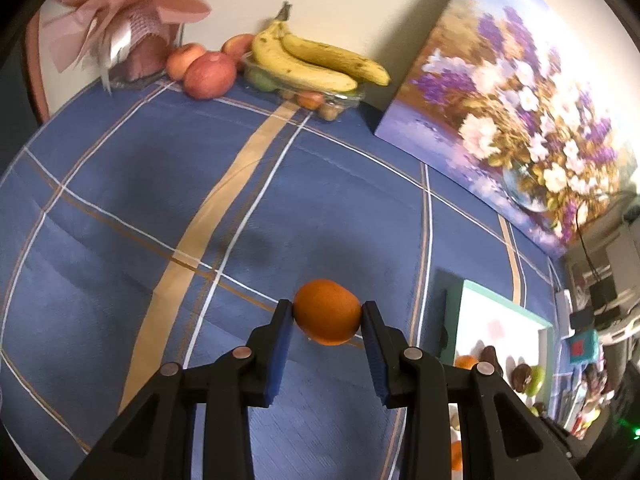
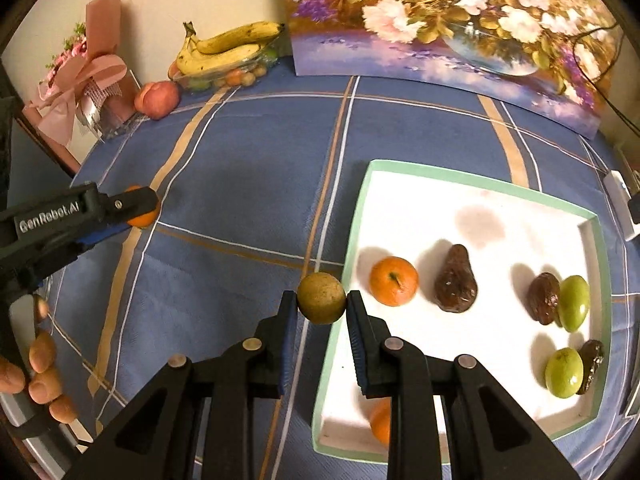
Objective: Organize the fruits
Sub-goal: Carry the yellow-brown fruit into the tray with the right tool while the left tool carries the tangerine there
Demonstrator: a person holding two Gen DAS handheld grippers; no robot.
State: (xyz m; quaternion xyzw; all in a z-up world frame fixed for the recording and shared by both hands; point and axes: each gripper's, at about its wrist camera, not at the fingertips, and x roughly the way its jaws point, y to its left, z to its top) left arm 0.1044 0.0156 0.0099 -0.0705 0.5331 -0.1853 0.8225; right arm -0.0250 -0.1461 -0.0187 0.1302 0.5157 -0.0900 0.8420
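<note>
My left gripper (image 1: 328, 312) is shut on a small orange (image 1: 327, 312) above the blue cloth; it also shows at the left of the right wrist view (image 2: 142, 210). My right gripper (image 2: 321, 298) is shut on a round yellow-green fruit (image 2: 321, 298) just left of the white tray (image 2: 344, 248). The tray holds oranges (image 2: 393, 281), brown fruits (image 2: 456, 280) and green fruits (image 2: 574, 303). The tray shows at the lower right of the left wrist view (image 1: 500, 304).
Bananas (image 1: 312, 60) lie on a clear box of small fruits (image 1: 316, 100) at the table's back, with apples (image 1: 209, 74) beside it. A pink bouquet (image 1: 120, 28) and a flower painting (image 1: 520, 100) lean against the wall. The blue plaid cloth (image 1: 200, 200) covers the table.
</note>
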